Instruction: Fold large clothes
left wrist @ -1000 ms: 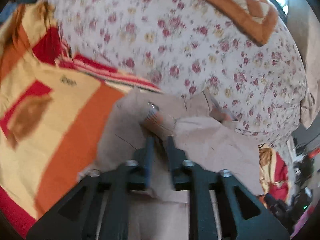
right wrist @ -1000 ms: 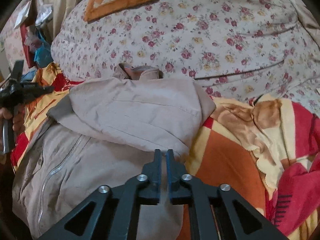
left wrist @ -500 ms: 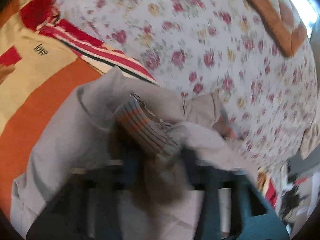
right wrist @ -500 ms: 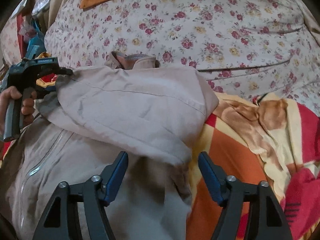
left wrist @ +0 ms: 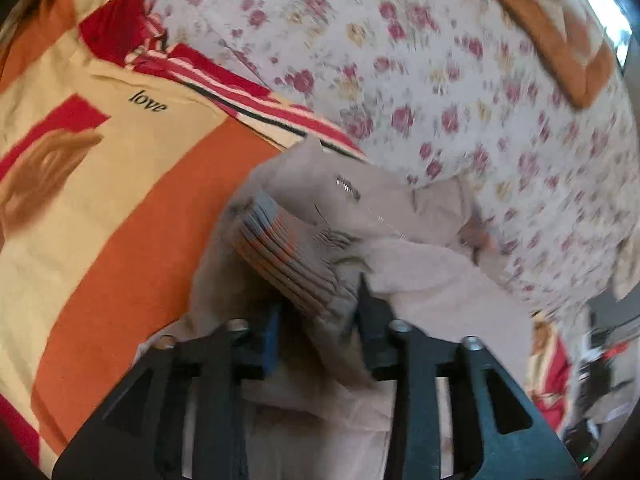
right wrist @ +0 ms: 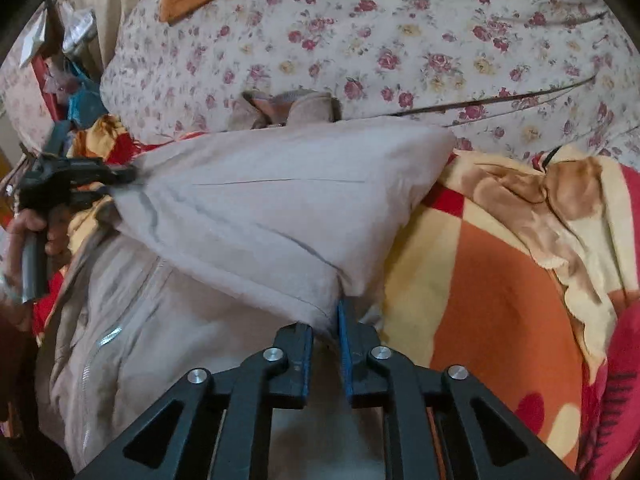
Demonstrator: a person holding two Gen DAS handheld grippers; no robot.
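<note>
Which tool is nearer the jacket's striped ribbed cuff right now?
Left. The left tool has the striped cuff between its opening jaws. The right tool is closing on the folded sleeve's fold corner at the jacket's far side.

Jacket point(right wrist: 256, 208) matt beige cloth, ribbed knit cuff point(left wrist: 288, 256); blanket point(right wrist: 500, 300) fuzzy; quilt point(right wrist: 400, 40) printed cotton.

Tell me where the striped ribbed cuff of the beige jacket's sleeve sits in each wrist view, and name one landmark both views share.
Left wrist view: the striped cuff lies centre, just above the left claw, between its fingers.
Right wrist view: not visible; the sleeve's end disappears at the left claw at far left.
Shared landmark: the floral quilt across the top.
</note>
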